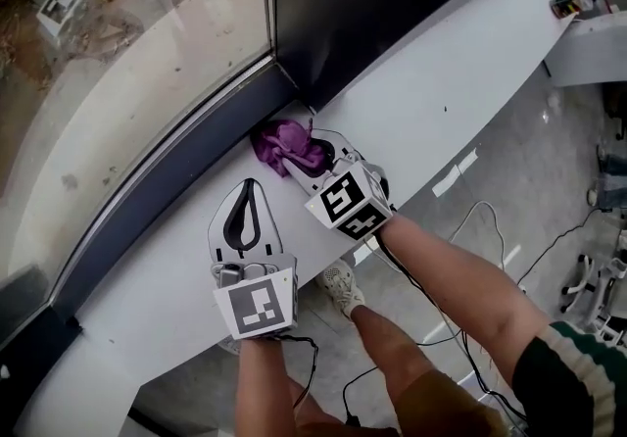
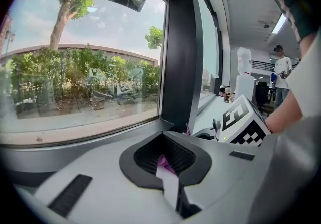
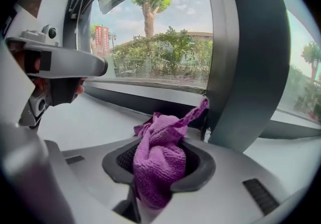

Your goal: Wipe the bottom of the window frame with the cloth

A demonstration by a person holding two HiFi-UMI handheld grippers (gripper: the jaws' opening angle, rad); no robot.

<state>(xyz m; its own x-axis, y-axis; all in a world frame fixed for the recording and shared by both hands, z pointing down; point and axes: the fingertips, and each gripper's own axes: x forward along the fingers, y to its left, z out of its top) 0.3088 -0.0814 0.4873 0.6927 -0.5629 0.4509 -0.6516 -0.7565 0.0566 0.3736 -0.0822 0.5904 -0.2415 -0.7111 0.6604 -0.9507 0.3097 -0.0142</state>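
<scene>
Holding the purple cloth (image 1: 282,143) bunched tight between its jaws, the right gripper (image 1: 312,161) sat at the frame's corner.
The bottom window frame (image 1: 167,170) ran leftward from the cloth, passing the left gripper (image 1: 250,188), which rested empty, jaws together, on the white sill (image 1: 431,102).

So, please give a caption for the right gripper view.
Right gripper clamps crumpled purple cloth beside dark window post.

Bunched purple cloth (image 1: 284,143), at dark window frame (image 1: 176,166) corner
</scene>
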